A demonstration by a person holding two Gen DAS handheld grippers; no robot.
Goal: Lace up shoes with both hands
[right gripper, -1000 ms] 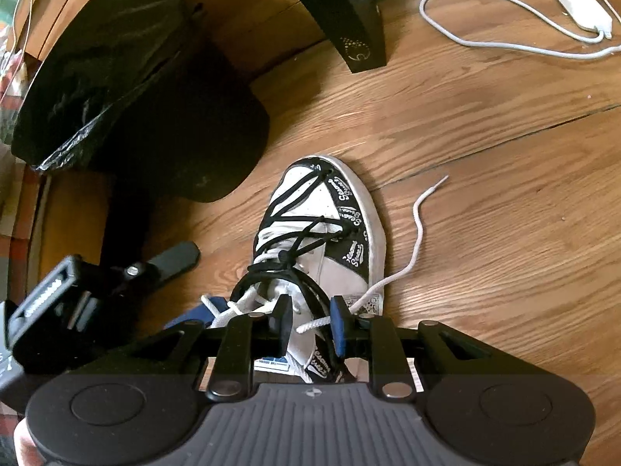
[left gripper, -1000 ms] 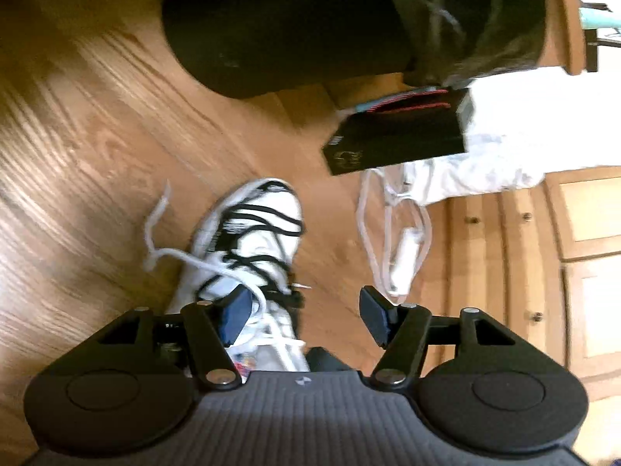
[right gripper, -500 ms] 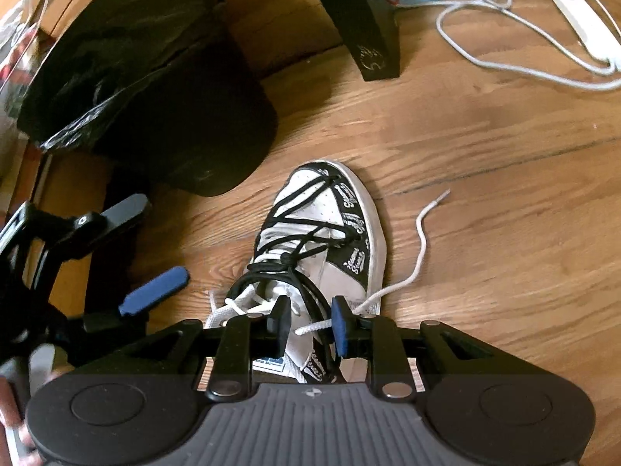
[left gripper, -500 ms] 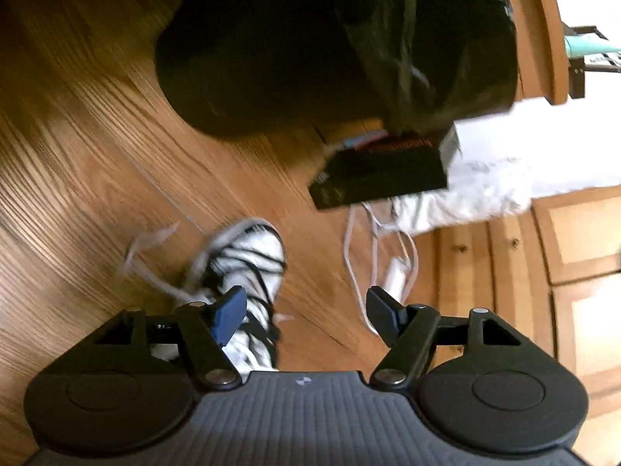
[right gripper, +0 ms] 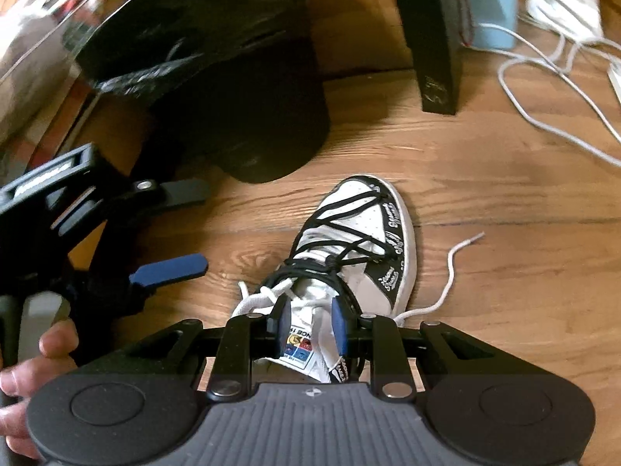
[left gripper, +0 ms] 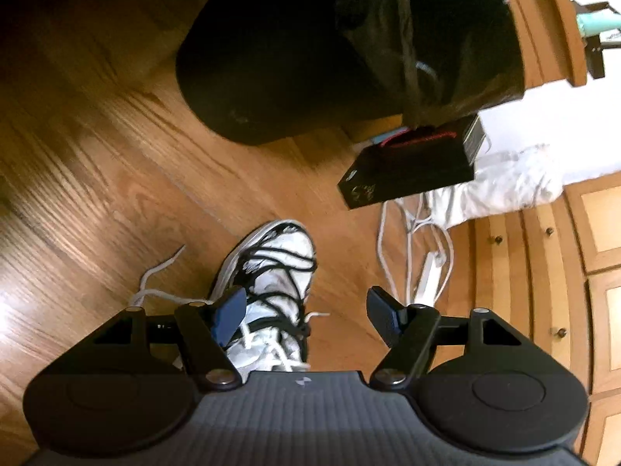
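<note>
The white high-top sneaker (right gripper: 361, 240) stood on the wooden floor (right gripper: 504, 272), toe pointing away, black laces (right gripper: 349, 233) crossed over its front and knotted mid-way. A white lace (right gripper: 450, 272) trailed loose onto the boards to the right, with another white end bunched at the left of the collar.

I judged the laces soft, limp and light, likely to slip from a loose pinch; the stiffened tip, or the cord just behind it, looked the best place to take hold. The shoe itself seemed light enough to shift if a lace were tugged.

The right gripper (right gripper: 310, 326) sat low over the tongue (right gripper: 306, 334), its jaws narrowed to a small gap around the tongue and label. Whether the pads truly pinched anything I could not tell.

The left gripper (left gripper: 306, 314) hovered above the sneaker with its jaws spread wide, holding nothing.

The right view alone showed the tongue label and the hand (right gripper: 35, 361) on the left tool. The left view alone showed the cabinet doors (left gripper: 594, 272) at the far right, and the white lace lying on the left of the shoe. Both showed the black bin (right gripper: 217, 89) beyond.
</note>
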